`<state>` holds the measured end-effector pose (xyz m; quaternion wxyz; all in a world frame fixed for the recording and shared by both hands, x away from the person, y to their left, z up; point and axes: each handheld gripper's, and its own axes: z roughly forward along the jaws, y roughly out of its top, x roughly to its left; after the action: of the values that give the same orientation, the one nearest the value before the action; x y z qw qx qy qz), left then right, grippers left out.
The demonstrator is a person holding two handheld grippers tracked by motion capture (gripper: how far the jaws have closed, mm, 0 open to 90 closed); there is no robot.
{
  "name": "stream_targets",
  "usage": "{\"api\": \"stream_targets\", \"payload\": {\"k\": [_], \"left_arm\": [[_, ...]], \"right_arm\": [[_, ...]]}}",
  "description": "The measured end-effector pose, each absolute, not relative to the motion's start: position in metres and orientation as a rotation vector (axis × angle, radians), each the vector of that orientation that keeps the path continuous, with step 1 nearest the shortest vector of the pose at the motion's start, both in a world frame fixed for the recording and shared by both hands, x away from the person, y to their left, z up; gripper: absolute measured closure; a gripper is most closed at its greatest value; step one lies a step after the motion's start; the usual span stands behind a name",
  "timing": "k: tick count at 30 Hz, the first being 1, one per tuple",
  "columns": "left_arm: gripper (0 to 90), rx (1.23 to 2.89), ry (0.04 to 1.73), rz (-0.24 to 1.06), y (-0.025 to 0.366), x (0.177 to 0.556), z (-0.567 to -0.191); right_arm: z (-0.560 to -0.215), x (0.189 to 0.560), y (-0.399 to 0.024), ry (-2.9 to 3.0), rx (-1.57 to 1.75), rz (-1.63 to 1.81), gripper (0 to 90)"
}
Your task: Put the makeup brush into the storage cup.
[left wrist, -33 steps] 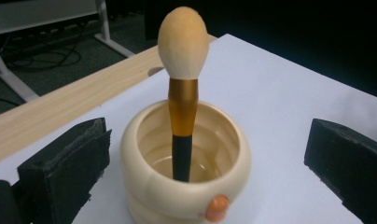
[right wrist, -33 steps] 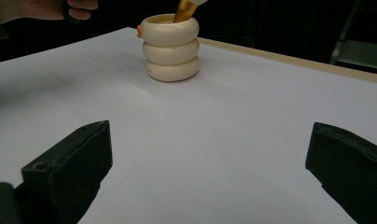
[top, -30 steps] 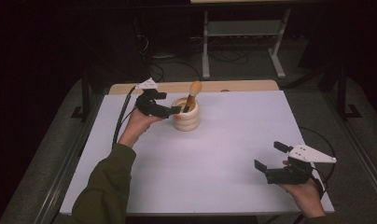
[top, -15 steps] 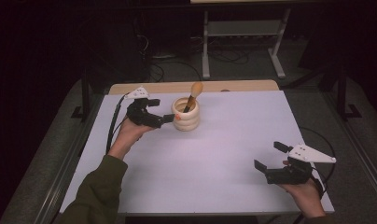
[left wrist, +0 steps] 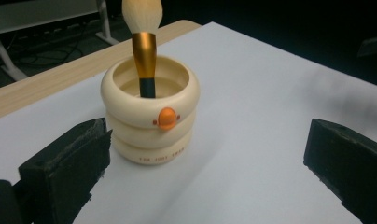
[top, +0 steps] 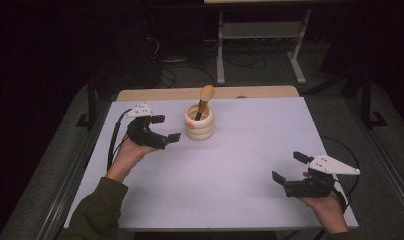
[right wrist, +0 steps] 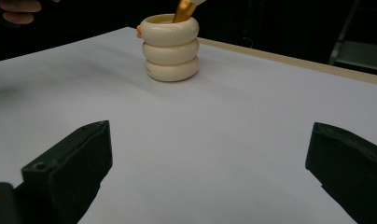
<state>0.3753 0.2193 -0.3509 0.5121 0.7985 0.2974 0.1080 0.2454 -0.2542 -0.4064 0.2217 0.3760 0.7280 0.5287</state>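
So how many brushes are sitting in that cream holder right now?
1. A single brush stands in the ring-stacked cream holder near the table's far edge, bristle head up, leaning slightly. The holder's inside isn't fully visible, so something short could be hidden.

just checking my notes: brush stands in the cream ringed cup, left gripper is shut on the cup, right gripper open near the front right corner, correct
Not quite. The left gripper is not shut on the cup: in the left gripper view its jaws stand wide open, short of the cup and touching nothing. The rest holds: the brush stands in the cup, and the right gripper is open near the front right corner.
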Motion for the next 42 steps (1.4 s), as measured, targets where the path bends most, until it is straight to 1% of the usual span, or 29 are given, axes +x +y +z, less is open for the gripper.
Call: {"api": "stream_targets", "payload": {"k": [14, 25, 42], "left_arm": [[0.0, 1.937, 0.73, 0.296, 0.235, 0.34, -0.353], [0.0, 1.907, 0.741, 0.301, 0.251, 0.312, -0.367], [0.0, 1.858, 0.75, 0.347, 0.272, 0.276, -0.376]], "right_arm": [[-0.406, 0.245, -0.253, 2.009, 1.044, 1.462, 0.0], [-0.406, 0.245, -0.254, 2.009, 1.043, 1.461, 0.0], [-0.407, 0.245, -0.254, 2.013, 1.037, 1.462, 0.0]]}}
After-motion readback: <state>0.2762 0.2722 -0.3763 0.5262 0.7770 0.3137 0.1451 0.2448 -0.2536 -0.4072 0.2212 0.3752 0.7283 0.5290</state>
